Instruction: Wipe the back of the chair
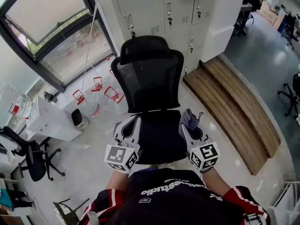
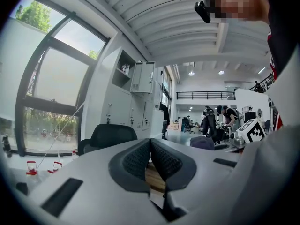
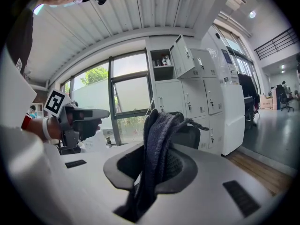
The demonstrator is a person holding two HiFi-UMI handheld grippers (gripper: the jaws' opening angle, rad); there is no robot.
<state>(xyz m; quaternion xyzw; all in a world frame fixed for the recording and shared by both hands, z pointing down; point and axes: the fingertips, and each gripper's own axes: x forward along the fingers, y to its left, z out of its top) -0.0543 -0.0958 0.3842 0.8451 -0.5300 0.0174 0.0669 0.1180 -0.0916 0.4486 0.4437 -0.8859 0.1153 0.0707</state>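
A black mesh-backed office chair (image 1: 151,83) faces me, its seat just ahead of both grippers; its headrest (image 2: 110,136) rises behind the left jaws. My left gripper (image 1: 128,131) hovers by the seat's left edge, its ribbed pads (image 2: 138,159) pressed together with nothing between them. Over the seat's right edge, my right gripper (image 1: 190,128) is shut on a dark grey cloth (image 3: 157,146). The cloth (image 1: 189,119) bunches upward out of the jaws and hides part of the chair behind it.
White lockers (image 1: 164,8) stand behind the chair, with a wooden step (image 1: 232,104) to the right. Red-framed items (image 1: 105,93) lie on the floor by the window (image 1: 56,32). Another black chair (image 1: 33,158) sits at the left near a white table (image 1: 49,121).
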